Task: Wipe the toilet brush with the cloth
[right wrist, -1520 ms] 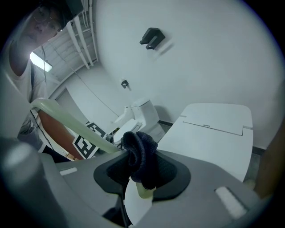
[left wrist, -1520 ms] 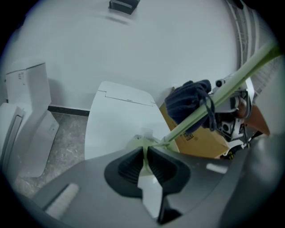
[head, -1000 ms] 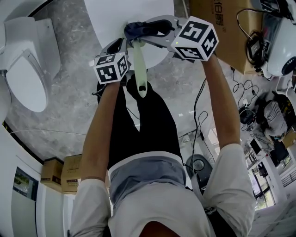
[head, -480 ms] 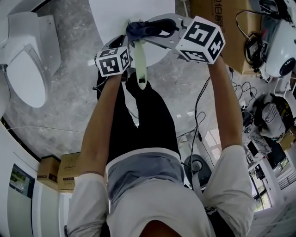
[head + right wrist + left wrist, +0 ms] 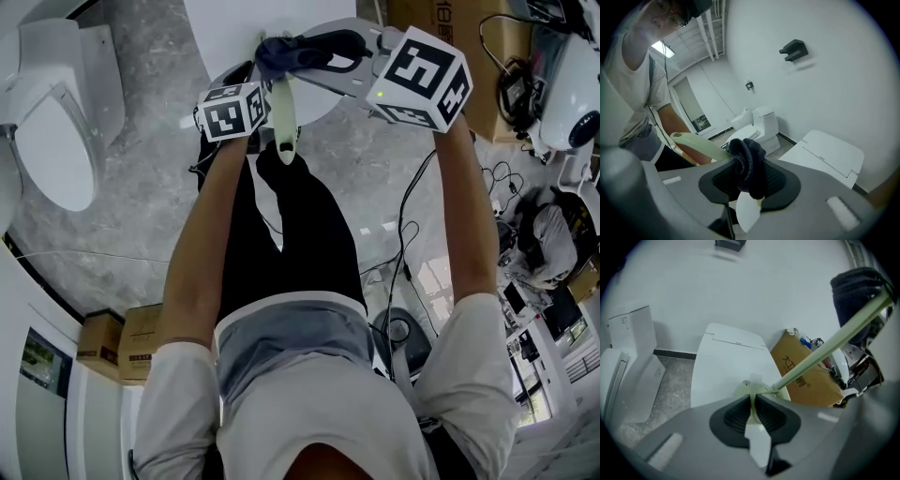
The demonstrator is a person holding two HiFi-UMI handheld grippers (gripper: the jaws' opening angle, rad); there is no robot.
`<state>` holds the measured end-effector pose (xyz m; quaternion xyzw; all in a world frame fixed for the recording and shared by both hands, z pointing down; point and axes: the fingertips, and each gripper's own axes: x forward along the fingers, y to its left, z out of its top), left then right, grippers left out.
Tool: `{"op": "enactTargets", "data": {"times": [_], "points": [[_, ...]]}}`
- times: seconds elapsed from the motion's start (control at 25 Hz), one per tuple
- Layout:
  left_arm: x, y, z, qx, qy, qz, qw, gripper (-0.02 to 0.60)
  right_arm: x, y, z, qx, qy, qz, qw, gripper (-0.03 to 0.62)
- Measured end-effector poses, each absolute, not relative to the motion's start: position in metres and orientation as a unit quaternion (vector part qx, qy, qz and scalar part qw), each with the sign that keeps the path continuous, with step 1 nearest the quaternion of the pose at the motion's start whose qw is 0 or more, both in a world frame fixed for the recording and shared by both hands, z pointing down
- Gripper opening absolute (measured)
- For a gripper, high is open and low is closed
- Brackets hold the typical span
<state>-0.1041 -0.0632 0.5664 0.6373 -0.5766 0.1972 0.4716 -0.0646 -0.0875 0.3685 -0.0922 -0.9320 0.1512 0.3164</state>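
Top centre of the head view: the left gripper (image 5: pixel 753 399) clamps tight on the collar of the pale green plastic toilet brush (image 5: pixel 283 112), probably light, stiff and slick, so that hold suits. The right gripper (image 5: pixel 750 182) pinches the soft dark knitted cloth (image 5: pixel 747 161) round its shaft.

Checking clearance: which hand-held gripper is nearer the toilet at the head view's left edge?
Left. The left hand-held gripper, holding the toilet brush, is right of the toilet; the right hand-held gripper, shut on the cloth, sits farther right.
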Motion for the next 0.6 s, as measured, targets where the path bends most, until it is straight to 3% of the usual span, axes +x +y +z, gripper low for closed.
{"op": "enactTargets", "data": {"times": [0.6], "points": [[-0.106,-0.061,0.565,0.629,-0.581,0.204,0.475,0.000,-0.063,-0.073,0.333,-0.080,-0.940,0.110,0.314,0.114]]}}
